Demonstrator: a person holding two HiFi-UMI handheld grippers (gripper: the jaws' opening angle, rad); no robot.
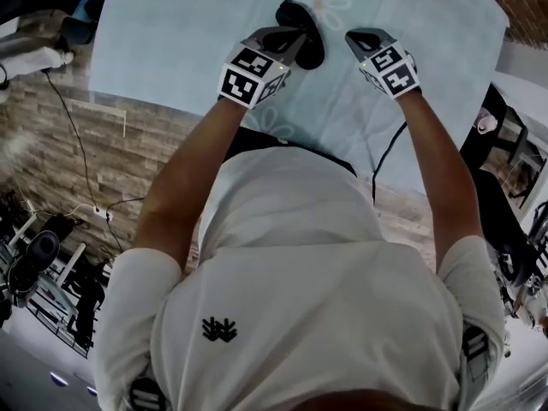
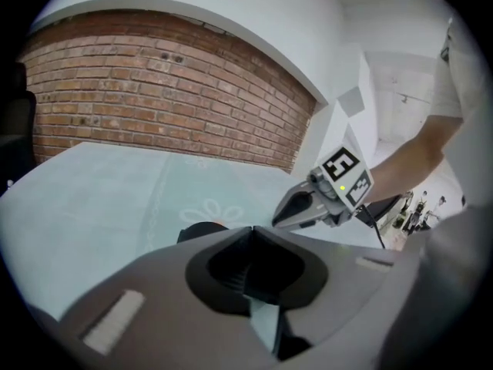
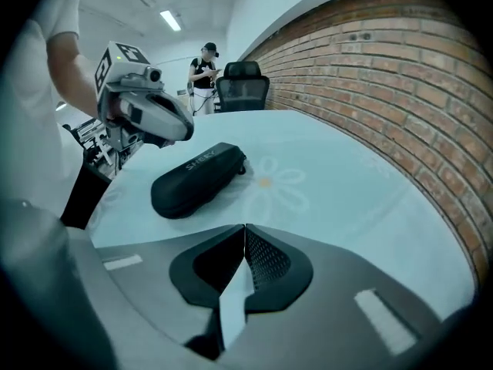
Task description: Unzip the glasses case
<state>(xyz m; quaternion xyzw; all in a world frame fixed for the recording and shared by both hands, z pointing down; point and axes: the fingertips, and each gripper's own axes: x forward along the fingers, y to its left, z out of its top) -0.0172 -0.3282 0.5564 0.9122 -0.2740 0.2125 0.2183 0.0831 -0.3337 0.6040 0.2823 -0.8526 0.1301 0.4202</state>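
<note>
A black zipped glasses case (image 1: 306, 43) lies closed on the pale blue flower-print tablecloth (image 1: 171, 32). It shows whole in the right gripper view (image 3: 199, 177); only a sliver of it (image 2: 202, 230) peeks over the jaws in the left gripper view. My left gripper (image 1: 296, 36) hovers just over the case's near end, jaws shut and empty. The right gripper view shows the left gripper (image 3: 183, 132) with a gap between it and the case. My right gripper (image 1: 352, 38) is a little to the right of the case, shut on nothing, and also shows in the left gripper view (image 2: 283, 216).
A brick wall (image 3: 400, 75) runs along the table's far side. A black office chair (image 3: 243, 83) and a standing person (image 3: 205, 69) are beyond the table's end. A black cable (image 1: 385, 157) hangs off the near table edge (image 1: 342, 157).
</note>
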